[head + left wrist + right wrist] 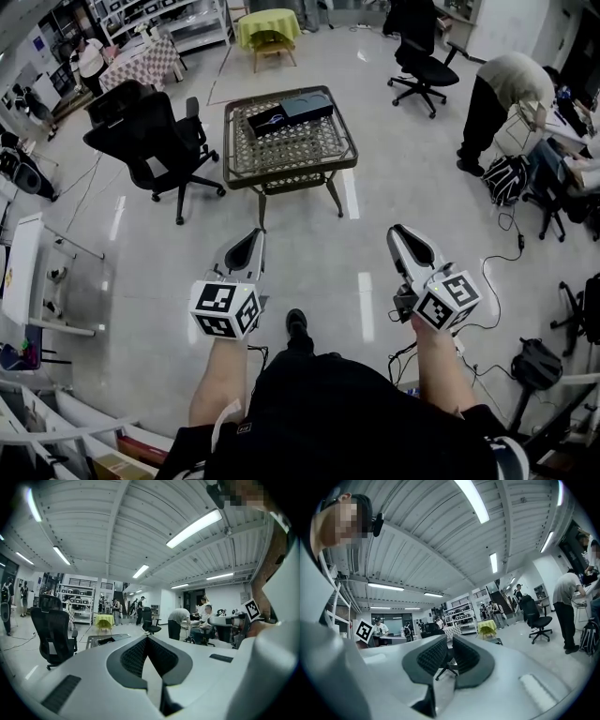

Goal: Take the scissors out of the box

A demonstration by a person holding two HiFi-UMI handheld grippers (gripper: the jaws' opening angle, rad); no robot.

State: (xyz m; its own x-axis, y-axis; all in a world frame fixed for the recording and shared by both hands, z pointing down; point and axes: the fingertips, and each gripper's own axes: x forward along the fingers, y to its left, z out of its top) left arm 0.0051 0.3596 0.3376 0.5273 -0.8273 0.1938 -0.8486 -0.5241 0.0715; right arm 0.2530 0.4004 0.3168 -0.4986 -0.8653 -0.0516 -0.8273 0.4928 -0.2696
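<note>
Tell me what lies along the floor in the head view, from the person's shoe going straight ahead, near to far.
Shoe → low wicker table, with a black box on its far part → yellow-green covered table.

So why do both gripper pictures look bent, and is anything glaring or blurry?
Left gripper view: the wide lens bows the white ribbed ceiling and darkens the corners; the long strip light blows out. Right gripper view: same bowing, and the right gripper looks soft up close. Head view: sharp, with light streaks on the glossy pale floor.
</note>
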